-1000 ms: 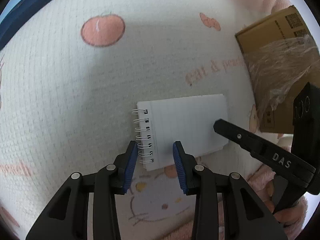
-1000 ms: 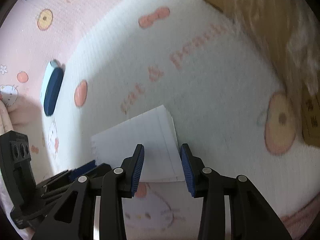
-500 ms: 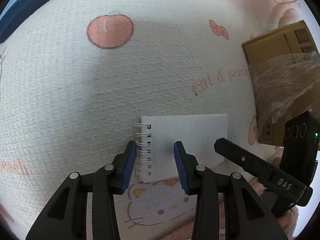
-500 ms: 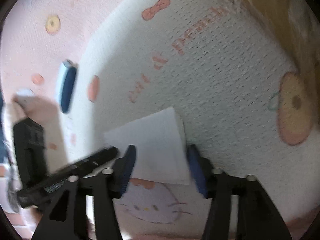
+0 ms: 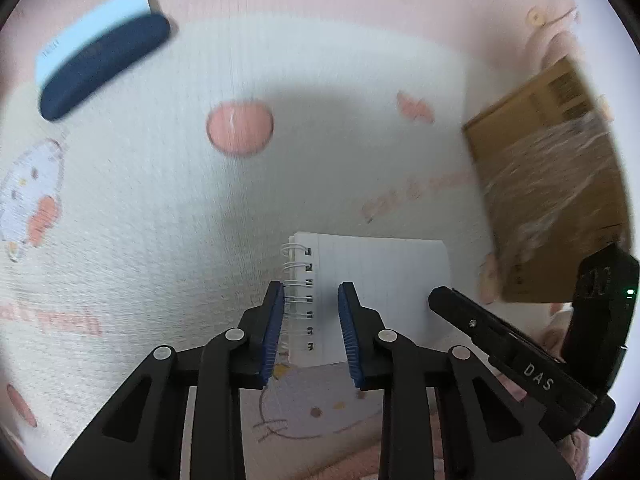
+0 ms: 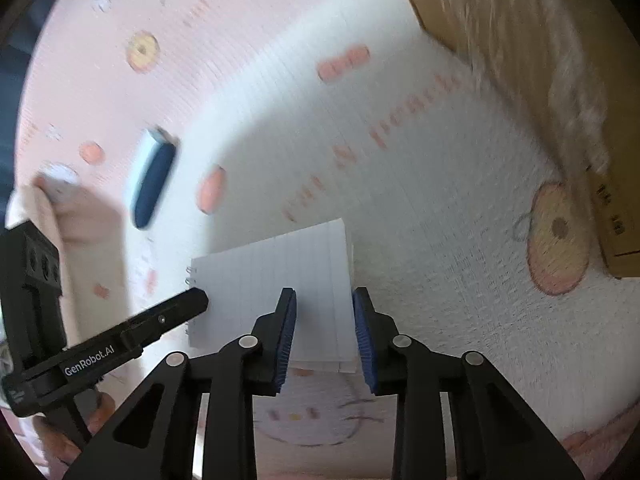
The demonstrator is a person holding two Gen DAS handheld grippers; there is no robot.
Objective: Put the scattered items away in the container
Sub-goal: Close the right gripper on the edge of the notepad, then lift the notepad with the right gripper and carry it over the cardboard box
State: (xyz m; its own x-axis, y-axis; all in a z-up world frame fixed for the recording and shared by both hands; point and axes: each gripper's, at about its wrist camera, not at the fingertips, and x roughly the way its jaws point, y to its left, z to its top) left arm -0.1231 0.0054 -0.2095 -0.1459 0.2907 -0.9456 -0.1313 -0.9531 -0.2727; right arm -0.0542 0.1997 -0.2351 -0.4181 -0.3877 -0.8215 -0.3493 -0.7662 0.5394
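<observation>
A small white spiral notepad (image 5: 380, 280) lies on the patterned cloth; it also shows in the right wrist view (image 6: 280, 276). My left gripper (image 5: 311, 300) is open, its fingers astride the notepad's spiral edge. My right gripper (image 6: 324, 308) is open, astride the notepad's opposite edge. Whether the pads touch the paper I cannot tell. A cardboard box (image 5: 552, 176) lined with clear plastic stands to the right; it also shows in the right wrist view (image 6: 540, 40). A dark blue case on a light blue card (image 5: 100, 60) lies far left, also seen from the right wrist (image 6: 152, 180).
The pink and white cartoon-print cloth (image 5: 160, 220) covers the whole surface. The right gripper's body (image 5: 520, 360) shows at the left wrist view's lower right. The left gripper's body (image 6: 100, 352) shows at the right wrist view's lower left.
Both cameras have pulled back and up, so the notepad looks smaller and the blue case has come into fuller view. Both grippers stay open around the notepad's two ends.
</observation>
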